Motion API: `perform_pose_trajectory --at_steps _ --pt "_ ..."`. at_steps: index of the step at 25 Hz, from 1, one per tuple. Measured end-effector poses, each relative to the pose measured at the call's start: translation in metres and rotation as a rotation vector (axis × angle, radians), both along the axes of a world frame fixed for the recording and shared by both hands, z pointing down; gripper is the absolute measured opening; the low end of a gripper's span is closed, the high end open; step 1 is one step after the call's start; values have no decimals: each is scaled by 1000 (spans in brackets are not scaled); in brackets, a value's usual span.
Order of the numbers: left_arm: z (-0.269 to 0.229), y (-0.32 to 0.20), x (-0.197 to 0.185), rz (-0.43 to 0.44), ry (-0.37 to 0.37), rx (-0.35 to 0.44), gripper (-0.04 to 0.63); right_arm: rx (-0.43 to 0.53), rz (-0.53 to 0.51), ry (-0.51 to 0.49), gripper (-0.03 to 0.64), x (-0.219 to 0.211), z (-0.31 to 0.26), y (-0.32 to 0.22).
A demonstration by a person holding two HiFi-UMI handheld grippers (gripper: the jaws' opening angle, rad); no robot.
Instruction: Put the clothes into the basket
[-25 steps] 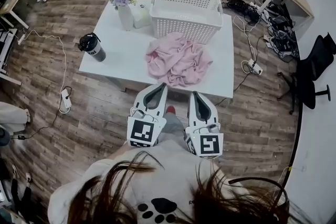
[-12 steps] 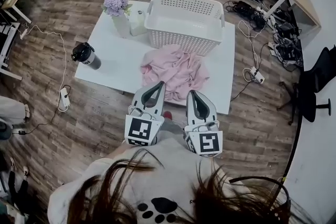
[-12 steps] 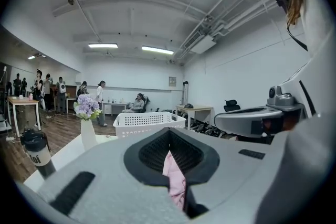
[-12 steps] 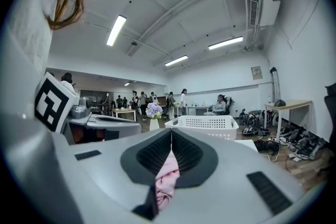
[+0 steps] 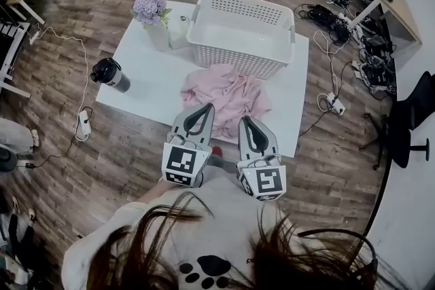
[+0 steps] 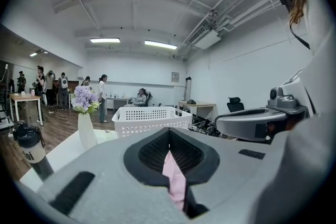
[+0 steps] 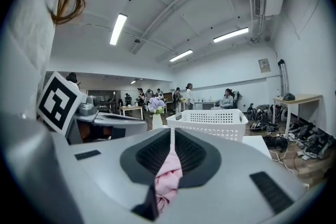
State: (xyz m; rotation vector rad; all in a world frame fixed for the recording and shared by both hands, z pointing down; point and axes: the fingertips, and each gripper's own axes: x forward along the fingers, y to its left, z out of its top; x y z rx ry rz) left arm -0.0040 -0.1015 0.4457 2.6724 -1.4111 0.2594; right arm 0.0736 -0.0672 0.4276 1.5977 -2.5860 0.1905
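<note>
Crumpled pink cloth garment [image 5: 228, 93]: lies heaped on the white rectangular desk [image 5: 146, 75], at the middle of the near edge, just before the front wall of the white perforated plastic basket [image 5: 239, 59]. Basket at the far edge, toward the right corner. Left gripper [image 5: 203, 107] and right gripper [image 5: 245, 120] side by side at the near edge, tips over the garment's near fringe. Fingers [image 6: 94, 165] of both pressed together, pinching nothing; pink visible only through the slit between them. White vase of purple flowers [image 5: 158, 34] at the far left corner, near the basket. Black lidded tumbler [image 5: 109, 73] at the left edge.
</note>
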Motion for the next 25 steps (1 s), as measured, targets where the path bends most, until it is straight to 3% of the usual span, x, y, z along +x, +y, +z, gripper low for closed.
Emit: perform_pose_trajectory --at_steps 3,5,8,15,20,25 --pt "10 -10 1 27 -17 -26 11 -41 -1 -11 17 1 11 -6" --pt "20 -16 0 55 -25 -51 20 -72 -2 -23 67 4 24 -11" --pt "39 -27 -1 89 -43 -99 136 -124 7 -28 143 9 44 -17" --pt "89 -48 -8 147 -98 -241 298 -248 44 -7 271 25 92 -30" --pt "113 -62 -14 165 -157 -294 336 -348 79 3 327 36 129 -34" --pt "135 -74 -18 170 -154 -383 379 -429 92 8 379 48 158 -41"
